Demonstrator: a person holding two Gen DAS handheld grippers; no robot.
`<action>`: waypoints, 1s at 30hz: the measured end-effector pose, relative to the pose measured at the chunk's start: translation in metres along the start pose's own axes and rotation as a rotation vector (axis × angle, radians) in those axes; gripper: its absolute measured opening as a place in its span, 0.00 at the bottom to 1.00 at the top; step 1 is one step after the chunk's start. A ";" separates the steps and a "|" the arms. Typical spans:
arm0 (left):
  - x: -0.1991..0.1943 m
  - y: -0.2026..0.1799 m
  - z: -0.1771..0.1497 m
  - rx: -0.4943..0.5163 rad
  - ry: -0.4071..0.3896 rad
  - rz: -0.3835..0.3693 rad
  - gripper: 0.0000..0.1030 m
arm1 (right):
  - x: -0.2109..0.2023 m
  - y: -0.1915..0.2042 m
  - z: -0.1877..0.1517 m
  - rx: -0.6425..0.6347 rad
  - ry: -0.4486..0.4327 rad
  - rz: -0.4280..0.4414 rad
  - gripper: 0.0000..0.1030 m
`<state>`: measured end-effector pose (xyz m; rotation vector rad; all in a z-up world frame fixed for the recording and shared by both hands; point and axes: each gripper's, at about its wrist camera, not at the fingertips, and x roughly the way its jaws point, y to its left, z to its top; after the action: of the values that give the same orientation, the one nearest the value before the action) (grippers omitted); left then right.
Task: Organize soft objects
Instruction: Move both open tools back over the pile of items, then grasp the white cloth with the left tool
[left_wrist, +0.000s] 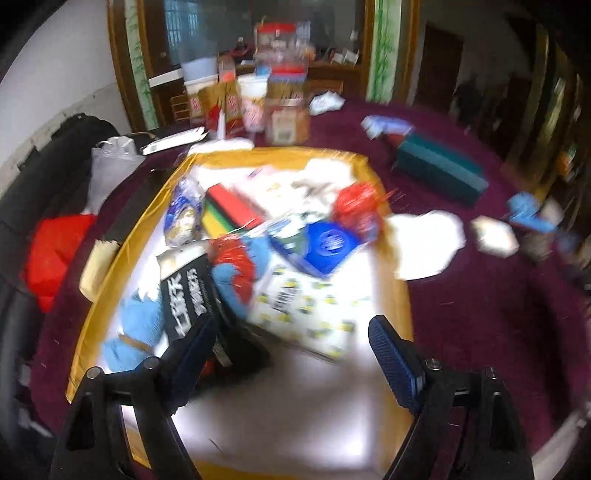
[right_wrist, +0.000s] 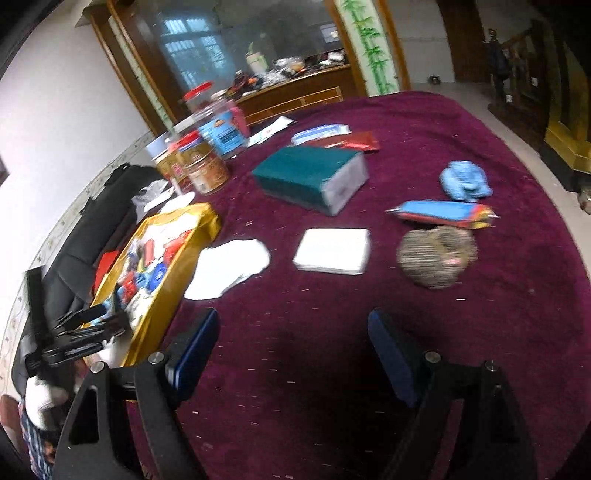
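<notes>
A gold-rimmed tray (left_wrist: 280, 157) with a white floor holds several soft things: a blue cloth (left_wrist: 136, 328), a black packet (left_wrist: 184, 291), a patterned tissue pack (left_wrist: 314, 306) and red mesh scrubbers (left_wrist: 358, 206). My left gripper (left_wrist: 293, 332) hangs open over the tray's near end, nothing between its fingers. In the right wrist view my right gripper (right_wrist: 293, 325) is open over bare maroon cloth. Beyond it lie a white cloth (right_wrist: 229, 266), a white tissue pack (right_wrist: 332, 251), a wiry scouring ball (right_wrist: 436, 256), a blue and red packet (right_wrist: 443, 214) and a blue cloth (right_wrist: 465, 181).
A teal box (right_wrist: 310, 177) lies mid-table, with jars (right_wrist: 199, 166) behind the tray (right_wrist: 159, 310). The left gripper (right_wrist: 88, 325) shows at the tray's near corner. A black bag (left_wrist: 66, 155) and a red bag (left_wrist: 51, 251) sit left of the table. Both pictures are motion-blurred.
</notes>
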<state>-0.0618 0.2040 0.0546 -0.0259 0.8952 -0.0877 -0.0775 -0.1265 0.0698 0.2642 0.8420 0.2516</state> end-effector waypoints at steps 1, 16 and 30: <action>-0.011 -0.001 -0.004 -0.014 -0.024 -0.037 0.85 | -0.004 -0.006 0.000 0.005 -0.009 -0.011 0.79; -0.024 -0.091 0.002 0.147 -0.047 -0.384 0.91 | -0.003 -0.087 -0.015 0.149 -0.037 -0.084 0.80; 0.097 -0.163 0.073 0.468 0.097 -0.204 0.91 | 0.017 -0.092 -0.016 0.164 0.030 0.048 0.83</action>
<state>0.0446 0.0322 0.0344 0.3256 0.9489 -0.4903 -0.0686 -0.2050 0.0179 0.4357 0.8878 0.2323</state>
